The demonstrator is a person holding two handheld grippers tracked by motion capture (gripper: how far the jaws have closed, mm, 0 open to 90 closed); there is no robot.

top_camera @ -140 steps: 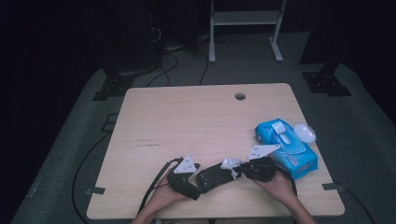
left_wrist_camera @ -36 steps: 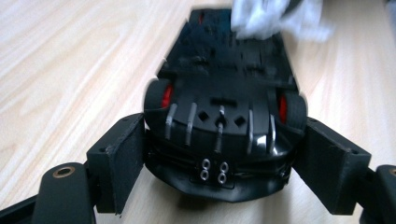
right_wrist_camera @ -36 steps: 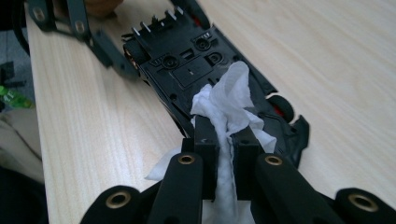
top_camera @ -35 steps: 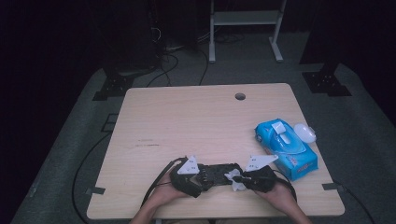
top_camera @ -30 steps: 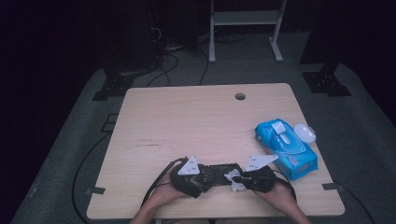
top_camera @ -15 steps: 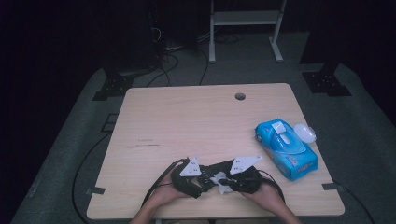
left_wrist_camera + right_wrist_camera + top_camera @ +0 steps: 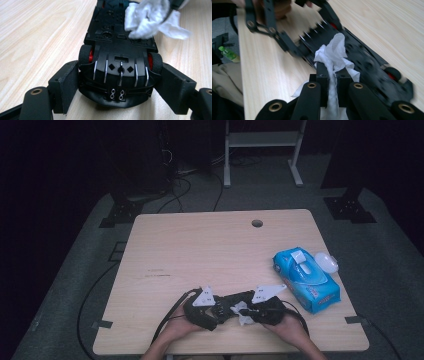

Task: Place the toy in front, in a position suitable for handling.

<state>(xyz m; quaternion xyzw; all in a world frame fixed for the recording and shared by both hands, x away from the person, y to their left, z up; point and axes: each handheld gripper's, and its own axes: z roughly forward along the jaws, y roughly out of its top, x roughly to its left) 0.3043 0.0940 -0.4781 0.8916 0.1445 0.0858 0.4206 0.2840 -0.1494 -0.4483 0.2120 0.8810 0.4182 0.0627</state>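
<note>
Two tongs meet over one toy car (image 7: 235,304) at the near table (image 7: 210,250) edge, well left of the blue wipes pack (image 7: 306,279); its long axis runs across me, my left gripper (image 7: 212,307) at one end and my right gripper (image 7: 257,309) at the other.

From my left gripper view, the car (image 7: 120,62) lies belly-up, pointing away, my jaws clamped on its sides at the near end.

From my right gripper view, my jaws pinch a white wipe (image 7: 334,57) tight, pressed on the underside.
</note>
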